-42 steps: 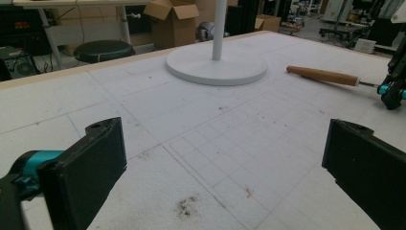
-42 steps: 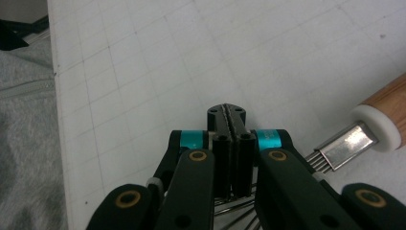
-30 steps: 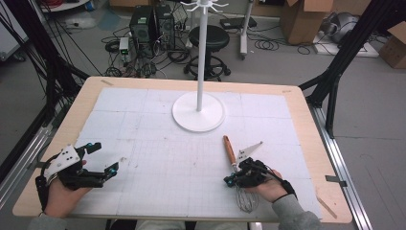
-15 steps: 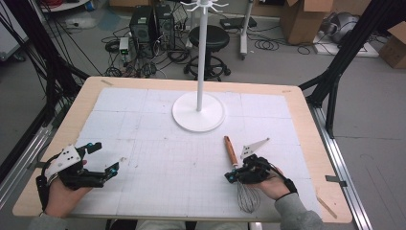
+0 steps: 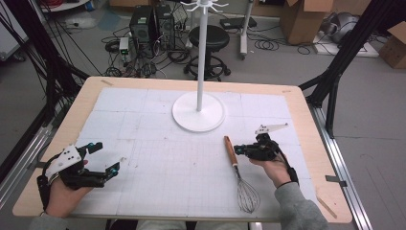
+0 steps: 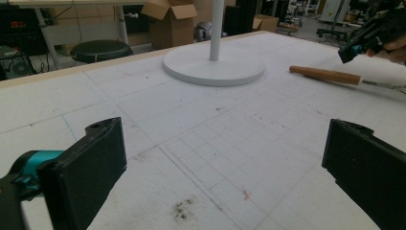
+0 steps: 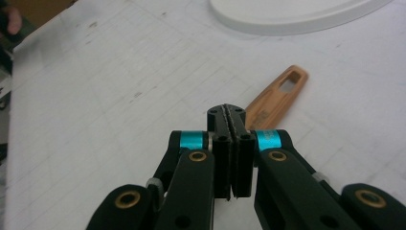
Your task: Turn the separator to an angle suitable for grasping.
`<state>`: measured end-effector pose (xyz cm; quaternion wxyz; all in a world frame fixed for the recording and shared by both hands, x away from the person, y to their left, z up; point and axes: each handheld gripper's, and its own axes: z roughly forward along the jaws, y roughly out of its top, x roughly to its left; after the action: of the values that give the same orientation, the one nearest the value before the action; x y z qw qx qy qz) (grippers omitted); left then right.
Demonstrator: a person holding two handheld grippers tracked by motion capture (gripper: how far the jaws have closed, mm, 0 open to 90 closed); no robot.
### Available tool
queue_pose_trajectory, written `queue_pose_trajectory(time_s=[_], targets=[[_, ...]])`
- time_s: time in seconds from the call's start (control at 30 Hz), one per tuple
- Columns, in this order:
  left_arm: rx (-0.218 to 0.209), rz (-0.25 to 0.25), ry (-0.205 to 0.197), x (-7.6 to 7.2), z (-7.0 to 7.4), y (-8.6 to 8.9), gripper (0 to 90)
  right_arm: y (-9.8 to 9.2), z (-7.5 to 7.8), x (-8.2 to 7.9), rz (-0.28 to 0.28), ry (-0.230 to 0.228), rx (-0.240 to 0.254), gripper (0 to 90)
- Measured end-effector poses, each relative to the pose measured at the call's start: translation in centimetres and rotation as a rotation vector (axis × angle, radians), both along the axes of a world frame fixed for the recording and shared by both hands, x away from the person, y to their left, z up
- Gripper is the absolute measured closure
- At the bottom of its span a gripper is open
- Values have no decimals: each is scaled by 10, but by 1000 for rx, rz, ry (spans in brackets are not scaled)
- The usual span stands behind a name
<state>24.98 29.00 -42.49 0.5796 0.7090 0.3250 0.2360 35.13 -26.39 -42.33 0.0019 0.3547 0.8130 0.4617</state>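
Here, a wire balloon whisk with a wooden handle (image 5: 235, 165) lies flat on the white gridded table (image 5: 143, 120), handle end towards the round white stand base (image 5: 198, 111). The right hand-held gripper (image 5: 238, 150), jaws pressed together, hovers beside the handle; the left hand-held gripper (image 5: 106, 158) gapes wide.

Even, bright overhead light, soft faint shadows on the white table (image 5: 143, 115), no glare; high view slightly soft (low res), near jaws in both gripper views blurred, background mildly defocused.
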Motion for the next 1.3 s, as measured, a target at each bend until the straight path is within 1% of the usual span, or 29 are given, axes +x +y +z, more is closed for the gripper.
queue_pose_trajectory(time_s=[0.03,0.13,0.2,0.27,0.3,0.37,0.4,0.5,0.57,0.8,0.9,0.97,1.0,1.07,1.1,1.17,1.2,1.27,1.3], targets=[[1,1,0,0,0,0,18,1,-1,3,-5,-2,-5,900],[1,1,-1,0,0,0,18,5,-4,11,-12,-2,-46,900],[1,5,-1,0,0,1,18,7,-7,17,-18,-8,-64,900],[4,6,3,0,-1,2,18,8,-9,23,-51,-14,-85,900],[1,7,5,0,-1,2,18,8,-11,25,-70,-18,-89,900],[1,14,6,-1,-1,2,18,8,-15,30,-91,-22,-101,900],[4,14,7,-2,-1,3,18,7,-16,32,-102,-8,-98,900],[3,23,1,-5,0,5,18,8,-18,38,-111,-8,-104,900],[0,33,0,-7,0,6,18,10,-18,42,-110,-4,-101,900],[3,51,7,-11,-1,11,18,17,-20,52,-113,-8,-119,900],[7,54,8,-12,-1,11,18,18,-21,56,-116,2,-124,900],[6,63,9,-12,-2,12,18,20,-22,58,-111,2,-119,900],[10,64,7,-13,-1,12,18,21,-22,60,-104,1,-124,900],[4,69,7,-13,-1,13,18,24,-23,62,-99,10,-138,900],[5,67,7,-14,-1,13,18,25,-24,64,-97,6,-135,900],[8,71,9,-14,-1,14,18,26,-24,64,-94,15,-133,900],[5,71,10,-14,-2,13,18,27,-24,65,-89,10,-130,900],[10,70,10,-14,-2,14,18,28,-24,64,-91,17,-126,900],[10,71,10,-14,-2,14,18,29,-25,64,-86,10,-129,900]])
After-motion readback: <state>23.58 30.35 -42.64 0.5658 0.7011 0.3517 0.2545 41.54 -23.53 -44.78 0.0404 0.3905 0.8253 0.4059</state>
